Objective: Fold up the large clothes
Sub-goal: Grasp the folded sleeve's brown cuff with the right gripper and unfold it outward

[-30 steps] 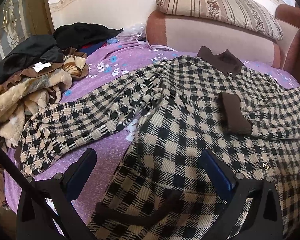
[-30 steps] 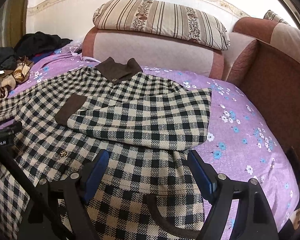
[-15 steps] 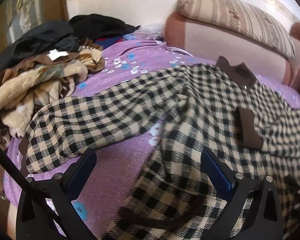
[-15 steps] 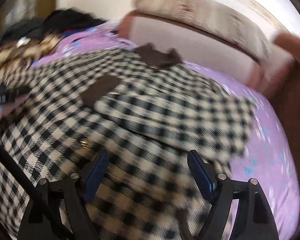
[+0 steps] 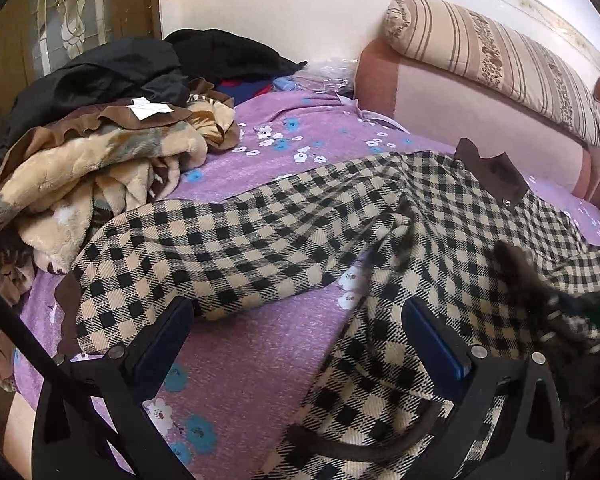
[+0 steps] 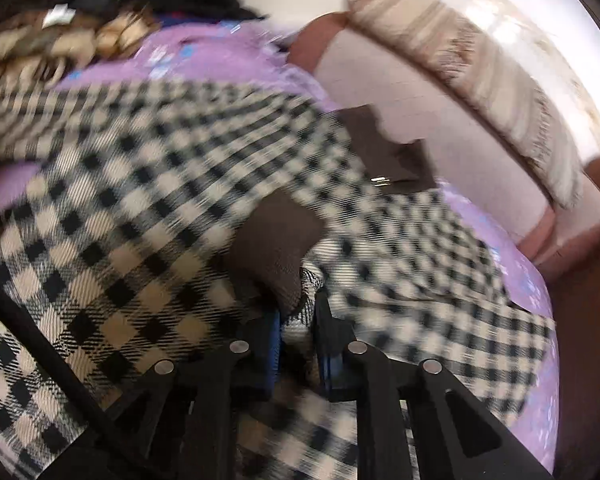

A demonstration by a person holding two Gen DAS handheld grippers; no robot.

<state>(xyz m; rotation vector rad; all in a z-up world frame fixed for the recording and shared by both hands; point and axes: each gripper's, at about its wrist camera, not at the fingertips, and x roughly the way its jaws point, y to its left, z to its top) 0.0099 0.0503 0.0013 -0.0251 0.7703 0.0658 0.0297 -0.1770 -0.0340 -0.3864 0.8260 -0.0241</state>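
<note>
From the left wrist view, the left tongs [image 5: 298, 338] stand wide open and hold nothing, hovering low over the purple flowered bed [image 5: 260, 356]; the checked coat [image 5: 440, 216] lies spread across the bed, its one sleeve [image 5: 220, 248] stretched out flat toward a heap of other clothes [image 5: 100, 152], with the brown collar [image 5: 496, 172] up near the striped pillow [image 5: 496, 60]. The sleeve's cuff end sits just beyond the left finger, so a reach that falls short could pinch the bedcover along with it. From the right wrist view, much blurred, the right tongs [image 6: 298, 316] are nearly closed on the coat's fabric beside the brown cuff [image 6: 276, 240] of the folded-over sleeve. The bite looks shallow and near an edge; a quick pull could let the heavy cloth slip out, or drag the folded sleeve askew and undo the fold.
</note>
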